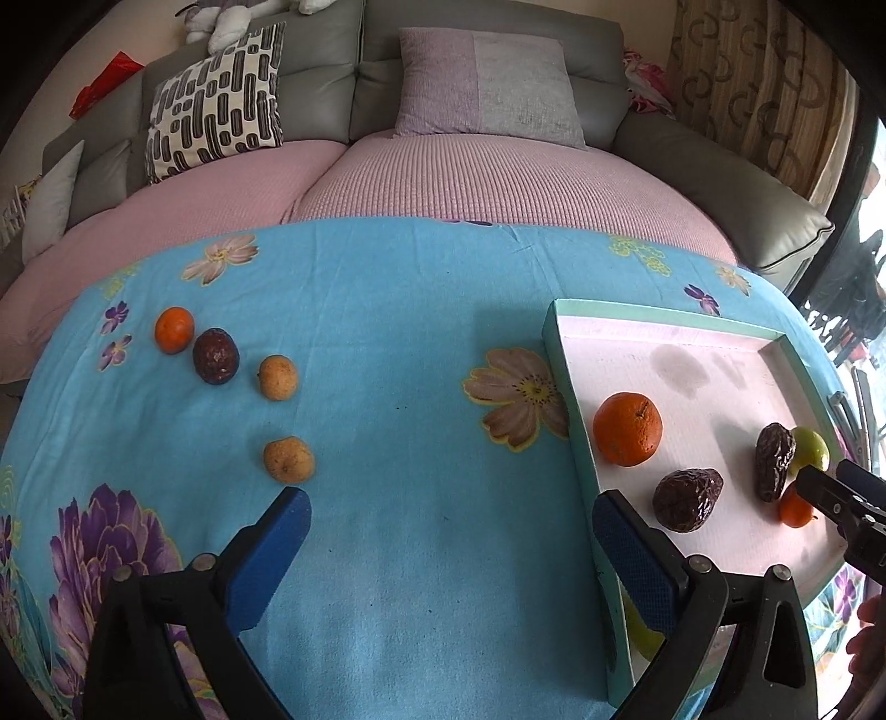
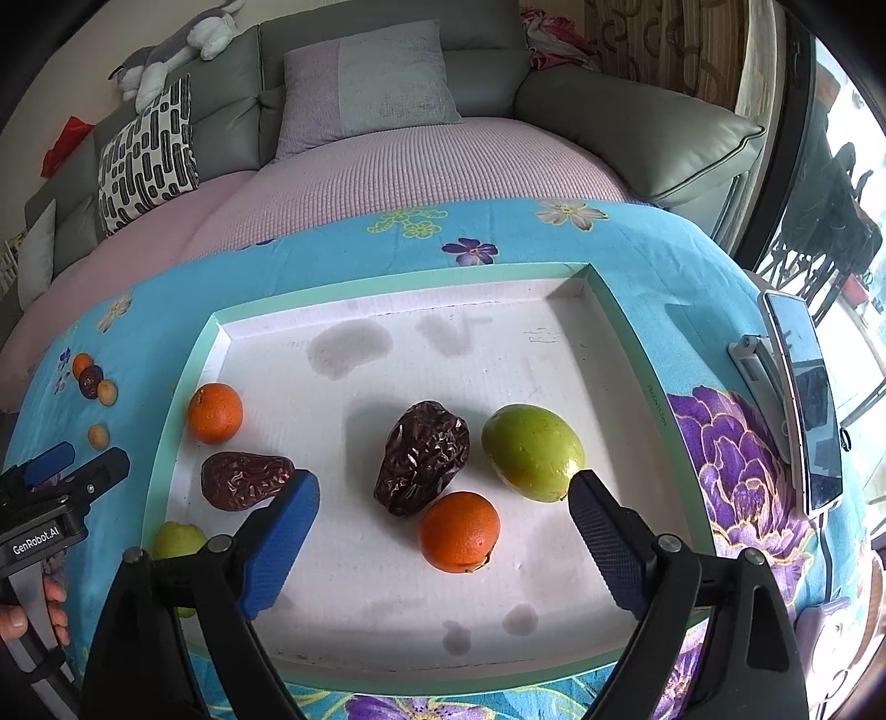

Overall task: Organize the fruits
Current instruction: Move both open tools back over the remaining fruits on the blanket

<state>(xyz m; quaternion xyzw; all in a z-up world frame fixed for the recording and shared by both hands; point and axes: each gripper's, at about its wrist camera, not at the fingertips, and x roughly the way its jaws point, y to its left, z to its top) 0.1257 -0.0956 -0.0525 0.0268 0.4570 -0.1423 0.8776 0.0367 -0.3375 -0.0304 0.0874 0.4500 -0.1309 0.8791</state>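
Fruit is split into 2 groups. In the tray (image 2: 387, 559), white floor with mint-green rim: 1 orange (image 2: 215, 413) near the left wall, 1 wrinkled dark date-like fruit (image 2: 243, 479) just below it, a 2nd wrinkled dark fruit (image 2: 422, 457) at centre, a 2nd orange (image 2: 459, 531) touching that one's lower right, a green fruit (image 2: 532, 452) just right of centre, and a smaller green fruit (image 2: 176, 541) at the tray's near-left corner, partly hidden behind the gripper finger.

Still out on the cloth, well left of the tray: small orange (image 1: 174, 330), dark round fruit (image 1: 216, 355) touching or nearly touching it, tan fruit (image 1: 278, 377) near those, and a 2nd tan fruit (image 1: 288, 458) apart, closest to the left tool.

Right gripper (image 2: 443, 509): jaws spread wide, nothing between the pads, hanging over the tray's near half with the central orange in the gap line. Left gripper (image 1: 451, 512): jaws also spread wide and empty, over bare cloth; its right finger overlaps the tray's left wall in view, its left fingertip sits just below the 2nd tan fruit.

Surface is a blue floral tablecloth (image 1: 415, 360). A phone (image 2: 803, 399) on a stand sits right of the tray. Grey sofa (image 1: 487, 50) with pink cover and cushions behind. A hand (image 2: 33, 615) shows on the left tool's grip.
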